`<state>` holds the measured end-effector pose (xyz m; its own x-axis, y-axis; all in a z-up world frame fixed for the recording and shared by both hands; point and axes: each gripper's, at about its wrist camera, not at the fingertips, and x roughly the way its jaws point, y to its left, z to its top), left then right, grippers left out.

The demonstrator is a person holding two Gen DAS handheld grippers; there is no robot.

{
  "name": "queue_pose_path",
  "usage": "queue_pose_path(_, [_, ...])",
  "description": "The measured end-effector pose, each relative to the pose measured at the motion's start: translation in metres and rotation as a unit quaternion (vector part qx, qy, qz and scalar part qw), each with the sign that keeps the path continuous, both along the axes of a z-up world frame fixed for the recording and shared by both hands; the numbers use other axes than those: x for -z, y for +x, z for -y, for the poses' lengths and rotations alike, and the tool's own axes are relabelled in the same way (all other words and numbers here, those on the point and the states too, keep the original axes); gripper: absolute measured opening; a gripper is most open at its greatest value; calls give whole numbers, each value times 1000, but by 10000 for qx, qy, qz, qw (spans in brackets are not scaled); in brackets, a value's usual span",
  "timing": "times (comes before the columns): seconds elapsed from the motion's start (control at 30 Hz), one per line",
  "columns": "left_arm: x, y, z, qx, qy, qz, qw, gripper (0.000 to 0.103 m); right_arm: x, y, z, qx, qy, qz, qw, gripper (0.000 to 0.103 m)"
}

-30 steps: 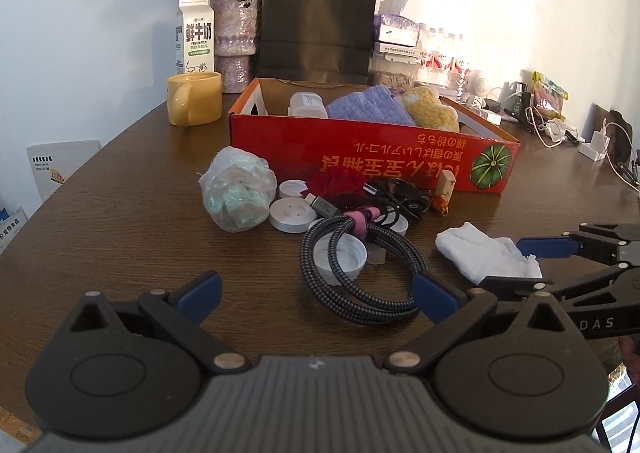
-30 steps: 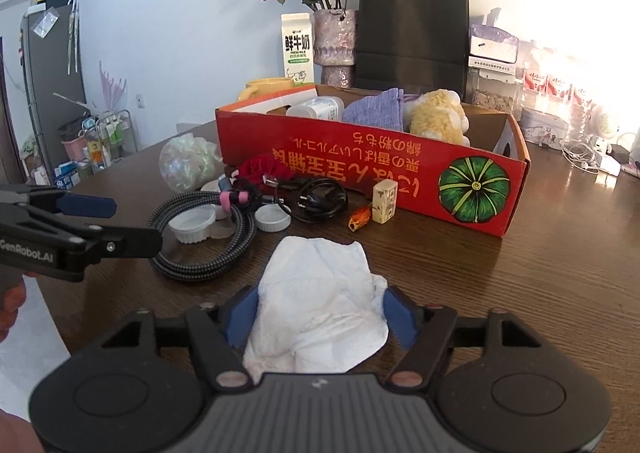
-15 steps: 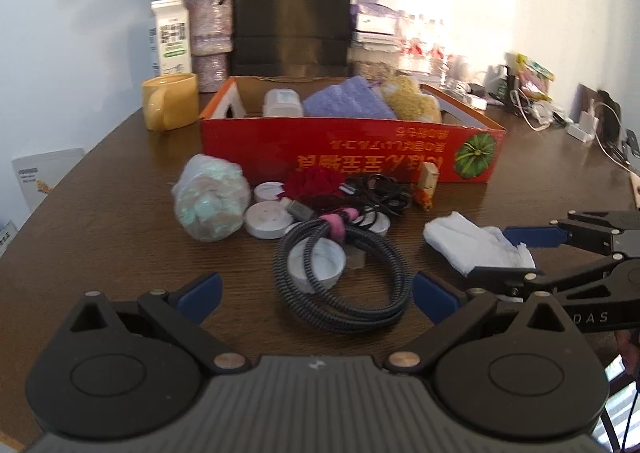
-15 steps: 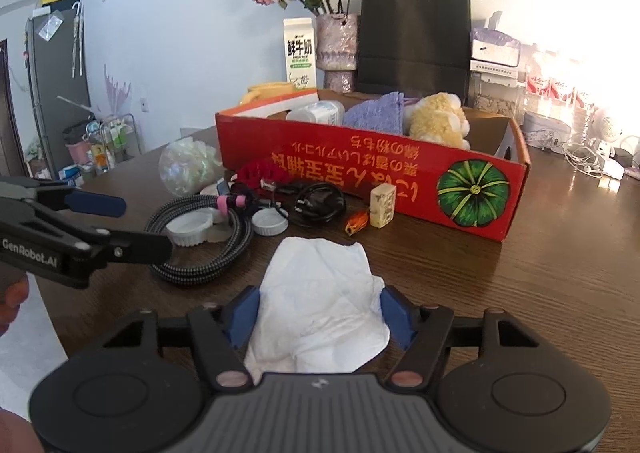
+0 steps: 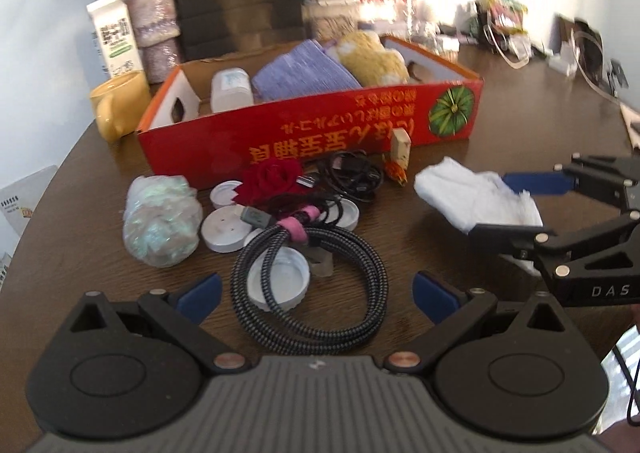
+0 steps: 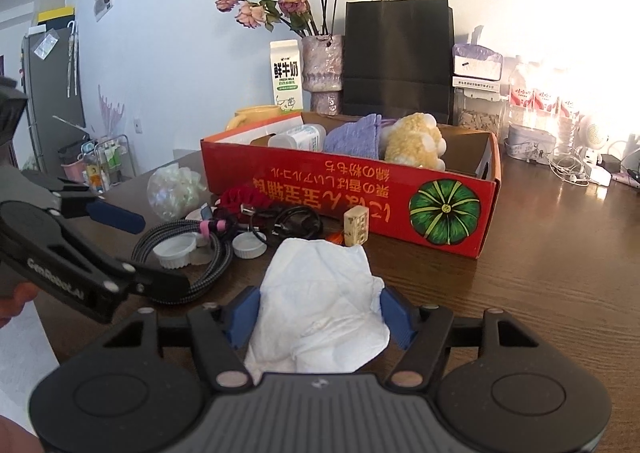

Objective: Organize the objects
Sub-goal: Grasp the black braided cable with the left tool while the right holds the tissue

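Observation:
A crumpled white cloth (image 6: pixel 320 293) lies on the brown table in front of the red cardboard box (image 6: pixel 360 193). My right gripper (image 6: pixel 320 317) is shut on the cloth, its blue pads pressing in from both sides; the left wrist view shows that gripper (image 5: pixel 494 205) at the right with the cloth (image 5: pixel 460 189) between its fingers. My left gripper (image 5: pixel 316 293) hangs open just above a coiled braided cable (image 5: pixel 320 293), touching nothing. The box holds a white bottle (image 5: pixel 230 89), a purple cloth (image 5: pixel 300 73) and a yellow plush toy (image 5: pixel 372 57).
In front of the box lie a crinkled plastic ball (image 5: pixel 162 221), white lids (image 5: pixel 224 231), a red fabric rose (image 5: pixel 276 177), black cords (image 5: pixel 352 173) and a small tile charm (image 5: pixel 400 145). A yellow mug (image 5: pixel 118 105), milk carton (image 5: pixel 116 35), vase and black bag (image 6: pixel 400 57) stand behind.
My left gripper has slid toward the coiled cable and rolled, tilting its view. The right gripper's pads have closed in slightly on the white cloth.

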<state>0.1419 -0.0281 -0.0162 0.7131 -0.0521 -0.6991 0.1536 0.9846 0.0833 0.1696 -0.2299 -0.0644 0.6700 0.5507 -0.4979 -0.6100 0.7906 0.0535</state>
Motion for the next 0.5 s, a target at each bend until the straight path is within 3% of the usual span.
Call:
queue_pose_path(0.4, [3, 28, 21, 160, 772, -588, 9951, 103, -5, 8, 6, -18, 213, 110, 9997, 66])
queue_pose_path(0.5, [5, 31, 20, 89, 748, -680, 9948, 103, -7, 11, 8, -38, 273, 126, 9995, 66])
